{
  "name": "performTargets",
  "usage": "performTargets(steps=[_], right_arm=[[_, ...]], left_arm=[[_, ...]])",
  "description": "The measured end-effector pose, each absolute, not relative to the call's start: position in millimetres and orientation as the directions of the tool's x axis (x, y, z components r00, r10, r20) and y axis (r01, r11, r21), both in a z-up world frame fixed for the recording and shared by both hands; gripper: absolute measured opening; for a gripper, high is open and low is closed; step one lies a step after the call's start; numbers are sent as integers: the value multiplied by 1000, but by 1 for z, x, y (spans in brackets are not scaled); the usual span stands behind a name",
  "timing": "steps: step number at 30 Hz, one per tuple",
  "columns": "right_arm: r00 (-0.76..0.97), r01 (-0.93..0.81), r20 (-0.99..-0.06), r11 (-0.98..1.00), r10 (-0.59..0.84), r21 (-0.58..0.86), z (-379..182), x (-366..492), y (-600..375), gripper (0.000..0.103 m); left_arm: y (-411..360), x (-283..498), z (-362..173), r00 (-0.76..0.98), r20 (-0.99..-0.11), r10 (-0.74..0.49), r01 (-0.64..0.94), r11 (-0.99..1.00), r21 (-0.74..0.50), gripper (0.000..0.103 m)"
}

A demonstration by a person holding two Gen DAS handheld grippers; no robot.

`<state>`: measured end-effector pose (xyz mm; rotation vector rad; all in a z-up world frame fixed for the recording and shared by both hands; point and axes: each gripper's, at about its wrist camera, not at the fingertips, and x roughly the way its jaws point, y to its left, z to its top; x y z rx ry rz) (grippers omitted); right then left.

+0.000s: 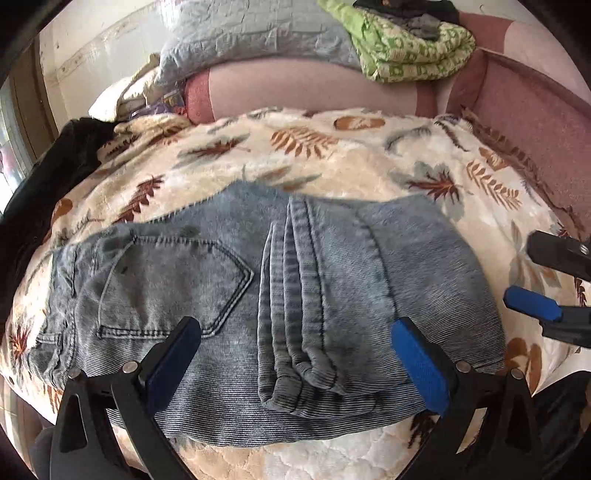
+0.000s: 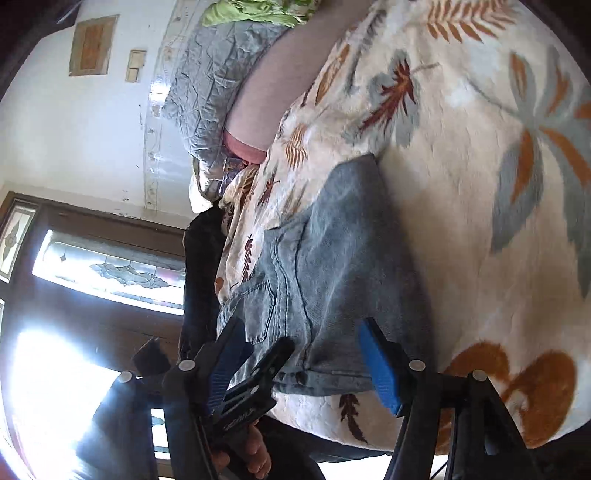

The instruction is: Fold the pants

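Pants [image 1: 258, 295] folded, long axis left-right

Open blanket [image 1: 332, 162] lies beyond the folded jeans [image 1: 236, 280]; pillows [image 1: 251, 33] and quilt [image 1: 410, 44] crowd the far edge.

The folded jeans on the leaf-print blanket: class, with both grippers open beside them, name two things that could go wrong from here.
1. The jeans lie on a soft, plush blanket; a nudge could shift the loose leg ends on top and undo the fold.
2. The left gripper and right gripper sit close together, both open, so they might collide or snag the denim.
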<state>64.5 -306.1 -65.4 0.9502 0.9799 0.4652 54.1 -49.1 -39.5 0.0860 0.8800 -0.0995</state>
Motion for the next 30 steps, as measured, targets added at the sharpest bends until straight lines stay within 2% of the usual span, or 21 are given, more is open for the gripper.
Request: performTargets(steps=[4,8,11,13,15,16,17,18,21,23,24,26,29,30], right_arm=[[496,126,-585,614,641,779,-66,102,-325,68],[439,159,-627,631,644,760,-78,153,-331,68],[377,171,-673,666,636,726,-92,183,-324,67],[336,185,-707,692,622,698,-103,197,-315,60],[300,161,-734,726,609,669,-108,208,-304,31],[289,146,-762,760,580,634,-107,212,-299,29],[290,116,-773,781,564,614,-103,213,-295,16],[302,91,-779,797,550,598,-96,214,-292,13],[389,11,-788,853,476,521,-66,209,-280,13],[354,5,-852,910,385,414,-82,212,-268,13],[333,10,-874,926,353,378,-96,214,-265,17],[372,25,-836,896,403,443,-97,209,-276,21],[392,74,-807,859,442,506,-81,190,-295,49],[425,68,-795,860,433,505,-70,179,-299,49]], left_arm=[[-66,57,-38,625,-770,-131,194,981,-9,103],[-81,66,-73,527,-846,-81,207,978,36,103],[-75,64,-82,540,-835,-106,197,980,3,103],[-76,63,-81,539,-835,-108,208,978,8,103],[-75,64,-82,539,-834,-113,212,977,5,103],[-75,64,-82,541,-833,-114,216,976,6,103],[-75,64,-82,544,-831,-117,218,976,5,103],[-75,63,-82,545,-830,-118,220,976,6,103],[-70,65,-78,539,-831,-139,207,978,-29,103],[-70,68,-81,530,-837,-136,199,979,-33,103],[-72,69,-81,528,-840,-127,204,979,-20,103],[-72,69,-79,523,-843,-126,209,978,-16,103],[-65,68,-73,515,-845,-144,196,979,-47,103],[-61,65,-68,526,-837,-151,187,981,-59,103]])
